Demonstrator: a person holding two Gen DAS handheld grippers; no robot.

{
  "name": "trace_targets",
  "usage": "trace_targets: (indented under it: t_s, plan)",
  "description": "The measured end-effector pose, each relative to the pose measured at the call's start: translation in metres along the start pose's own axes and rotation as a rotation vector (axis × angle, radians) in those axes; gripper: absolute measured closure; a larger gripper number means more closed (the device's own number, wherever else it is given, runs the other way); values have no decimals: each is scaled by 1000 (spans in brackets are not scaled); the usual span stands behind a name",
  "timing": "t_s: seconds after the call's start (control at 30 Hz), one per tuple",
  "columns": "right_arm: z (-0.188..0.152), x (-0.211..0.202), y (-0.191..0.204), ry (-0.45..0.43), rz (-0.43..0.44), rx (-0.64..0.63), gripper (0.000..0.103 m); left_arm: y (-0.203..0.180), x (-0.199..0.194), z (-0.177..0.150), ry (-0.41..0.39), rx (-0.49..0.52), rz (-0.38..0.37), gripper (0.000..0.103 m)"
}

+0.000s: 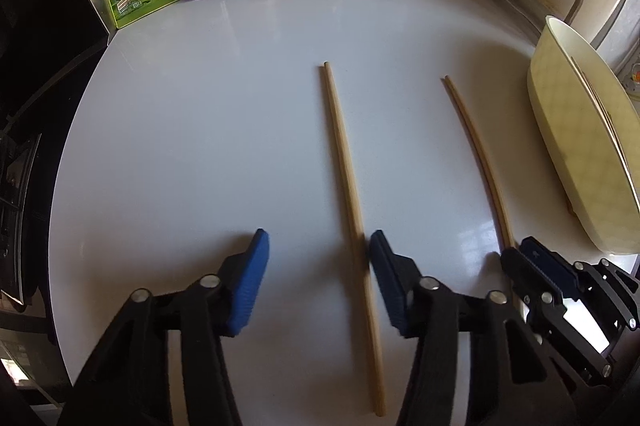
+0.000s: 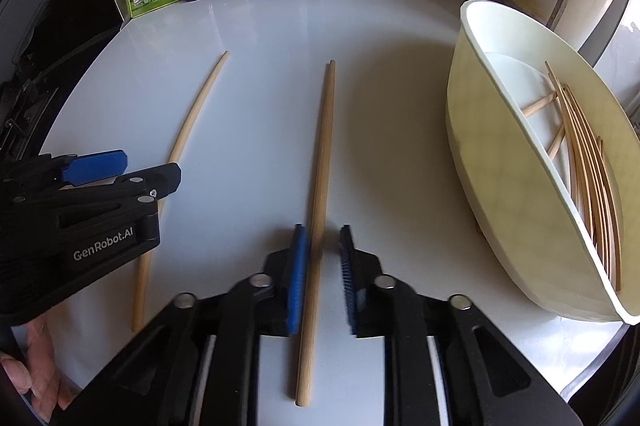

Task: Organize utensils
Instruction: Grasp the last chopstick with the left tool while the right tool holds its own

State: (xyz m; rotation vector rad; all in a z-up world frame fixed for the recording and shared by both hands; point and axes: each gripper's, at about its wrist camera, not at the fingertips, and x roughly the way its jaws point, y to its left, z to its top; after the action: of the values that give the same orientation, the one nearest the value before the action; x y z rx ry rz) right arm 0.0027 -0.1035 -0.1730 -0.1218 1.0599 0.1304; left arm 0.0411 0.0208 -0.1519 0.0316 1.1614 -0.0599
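1. Left wrist view: the left gripper is standing released over the white counter. Its blue pads are straddling the left chopstick, with only the right-hand pad touching it. The right chopstick is lying just beside a cream tub, its near end running under the right gripper.
2. Right wrist view: the right gripper is hovering narrowly parted around the right chopstick. One pad is brushing it; the other, blurred, is sitting just clear. More chopsticks are lying inside the tub.
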Motion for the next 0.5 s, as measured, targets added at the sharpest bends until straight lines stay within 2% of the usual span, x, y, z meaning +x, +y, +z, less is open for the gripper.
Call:
trace_targets:
  t_s: [0.1,0.13,0.33,0.5]
  plan:
    - [1,1,1,-1,4,-11,96,-3,-3,-2,-1,13,-14,92]
    - [2,2,1,0,8,-11,96,-3,-3,-2,8,12,-22,96]
    - [4,-1,-10,10,78,51,97,7,-6,-2,77,-35,-62,96]
    - [7,-20,-15,-5,128,77,97,15,-22,0,68,-43,-49,96]
